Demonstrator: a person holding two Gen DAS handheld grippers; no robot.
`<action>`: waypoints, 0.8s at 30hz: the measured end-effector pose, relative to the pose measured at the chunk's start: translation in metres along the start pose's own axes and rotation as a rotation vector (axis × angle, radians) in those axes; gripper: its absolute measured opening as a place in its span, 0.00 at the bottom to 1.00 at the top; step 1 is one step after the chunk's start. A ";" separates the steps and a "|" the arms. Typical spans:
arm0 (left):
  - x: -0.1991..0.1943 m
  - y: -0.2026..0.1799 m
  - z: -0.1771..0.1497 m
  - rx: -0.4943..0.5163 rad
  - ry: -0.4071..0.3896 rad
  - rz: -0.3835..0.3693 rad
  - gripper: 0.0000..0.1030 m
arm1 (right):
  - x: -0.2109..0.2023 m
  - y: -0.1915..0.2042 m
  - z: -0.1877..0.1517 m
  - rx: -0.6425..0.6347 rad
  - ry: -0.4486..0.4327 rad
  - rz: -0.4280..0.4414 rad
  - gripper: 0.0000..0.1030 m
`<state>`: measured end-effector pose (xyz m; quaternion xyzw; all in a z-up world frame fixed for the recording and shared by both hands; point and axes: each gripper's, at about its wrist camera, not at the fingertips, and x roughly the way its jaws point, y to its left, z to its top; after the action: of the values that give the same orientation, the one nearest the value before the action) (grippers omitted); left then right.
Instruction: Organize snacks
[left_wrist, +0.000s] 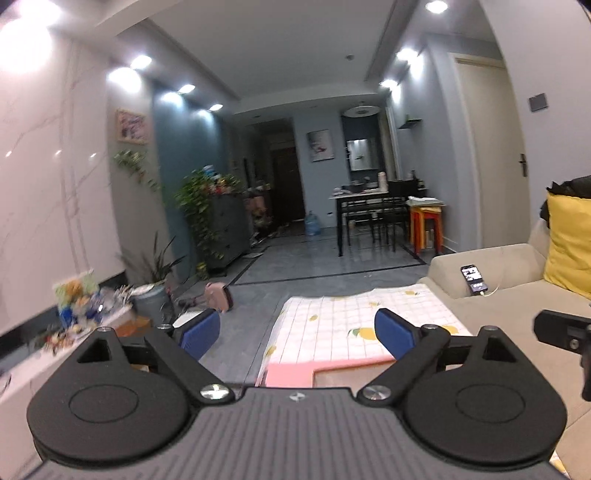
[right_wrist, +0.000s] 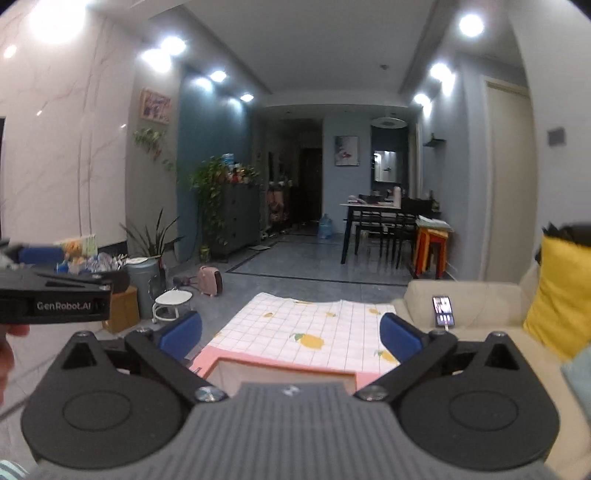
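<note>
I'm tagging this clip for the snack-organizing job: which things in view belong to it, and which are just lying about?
Job:
pink box, open top
lemon-print cloth under it
left tool, open
right tool, open
No snacks visible.

Lying about:
phone on the sofa
yellow cushion
white stool
water jug

"GenRobot.AI" in white on the left gripper (right_wrist: 55, 301) body
</note>
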<state>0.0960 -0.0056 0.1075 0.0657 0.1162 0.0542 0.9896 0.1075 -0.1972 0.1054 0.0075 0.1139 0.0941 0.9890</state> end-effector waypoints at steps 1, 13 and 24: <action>-0.003 0.001 -0.007 -0.004 0.006 0.004 1.00 | -0.004 0.002 -0.009 0.012 0.005 -0.014 0.96; 0.005 0.000 -0.075 -0.030 0.336 -0.040 1.00 | 0.008 0.014 -0.084 0.056 0.207 -0.106 0.96; -0.002 -0.013 -0.100 -0.011 0.444 -0.068 1.00 | 0.014 0.012 -0.106 0.023 0.263 -0.130 0.96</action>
<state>0.0719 -0.0064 0.0101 0.0429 0.3330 0.0347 0.9413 0.0950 -0.1833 -0.0008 -0.0009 0.2440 0.0288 0.9694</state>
